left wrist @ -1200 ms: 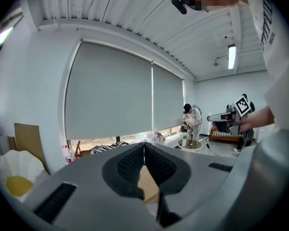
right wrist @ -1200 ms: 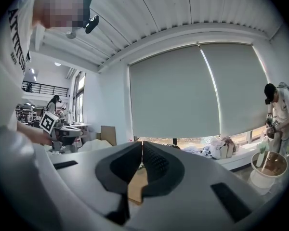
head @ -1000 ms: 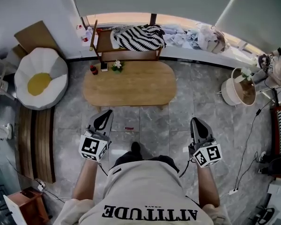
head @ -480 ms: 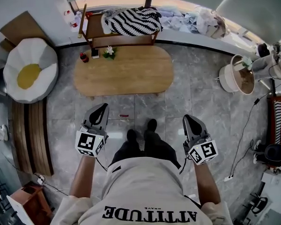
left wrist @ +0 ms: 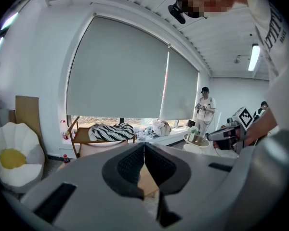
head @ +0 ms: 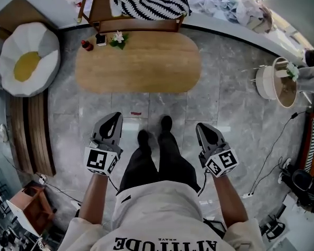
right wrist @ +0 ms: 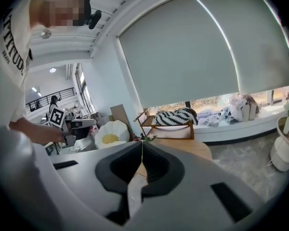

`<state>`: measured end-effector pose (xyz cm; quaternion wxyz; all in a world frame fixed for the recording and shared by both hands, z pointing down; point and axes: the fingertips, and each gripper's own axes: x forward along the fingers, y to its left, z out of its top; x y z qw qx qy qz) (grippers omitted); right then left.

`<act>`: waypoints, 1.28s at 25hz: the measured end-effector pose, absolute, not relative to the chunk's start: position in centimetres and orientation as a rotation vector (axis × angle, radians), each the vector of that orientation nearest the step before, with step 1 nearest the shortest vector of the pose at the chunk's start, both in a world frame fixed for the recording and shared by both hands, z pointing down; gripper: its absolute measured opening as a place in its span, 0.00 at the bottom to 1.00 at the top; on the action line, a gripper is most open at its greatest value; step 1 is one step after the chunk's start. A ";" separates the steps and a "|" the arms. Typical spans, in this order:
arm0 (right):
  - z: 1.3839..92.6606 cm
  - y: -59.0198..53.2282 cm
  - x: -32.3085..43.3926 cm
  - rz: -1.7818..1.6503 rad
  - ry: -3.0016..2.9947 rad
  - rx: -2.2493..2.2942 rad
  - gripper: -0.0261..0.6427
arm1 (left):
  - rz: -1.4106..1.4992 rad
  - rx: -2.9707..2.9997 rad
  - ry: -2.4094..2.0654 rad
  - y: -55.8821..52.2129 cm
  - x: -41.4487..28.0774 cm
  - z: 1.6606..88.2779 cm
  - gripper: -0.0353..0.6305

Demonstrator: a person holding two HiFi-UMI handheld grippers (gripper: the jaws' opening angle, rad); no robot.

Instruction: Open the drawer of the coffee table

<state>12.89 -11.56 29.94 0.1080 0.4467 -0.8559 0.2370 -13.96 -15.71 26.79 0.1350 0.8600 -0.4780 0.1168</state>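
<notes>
Pressing tip to tip on nothing, the jaws of the left gripper [head: 114, 117] and right gripper [head: 201, 126] hang closed over grey marble floor tiles [head: 225, 98], flanking the person's black-trousered legs [head: 157, 158]. Ahead, apart from both, stands the oval light-wood coffee table [head: 138, 61].

Grey tiled floor [head: 220, 119], egg-shaped cushion [head: 26, 59], wooden bench [head: 138, 24] with striped throw [head: 152, 1], grey roller blinds [left wrist: 115, 66], perhaps a planter [head: 264, 85] at right.
</notes>
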 end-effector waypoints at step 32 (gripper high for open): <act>75.3 -20.6 15.9 1.522 -2.241 1.233 0.19 | 0.522 2.118 -1.267 -20.2 -5.4 65.4 0.08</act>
